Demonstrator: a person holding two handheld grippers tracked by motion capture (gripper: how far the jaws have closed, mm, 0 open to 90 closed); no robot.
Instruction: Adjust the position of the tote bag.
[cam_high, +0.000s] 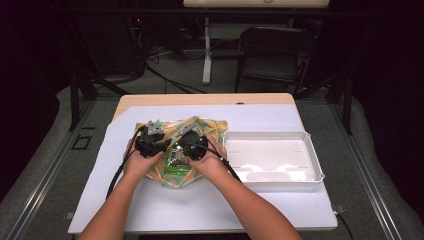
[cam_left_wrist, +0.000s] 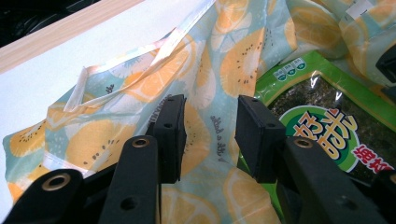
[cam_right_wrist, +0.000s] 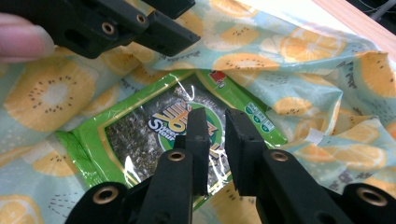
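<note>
Both tools over the fruit-print bag
Left tool gapes moderately above cloth; right tool nearly closed over snack pack; tray at 3 o'clock.

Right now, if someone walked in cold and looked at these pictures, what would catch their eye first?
Probably the bright fruit-print bag, orange and kiwi slices on pale blue, crumpled at the table's middle, with a green seaweed snack packet lying in its opening. Both hands work there: the left gripper hangs open over the fabric, the right gripper open over the packet. To the right sits an empty white tray.
</note>
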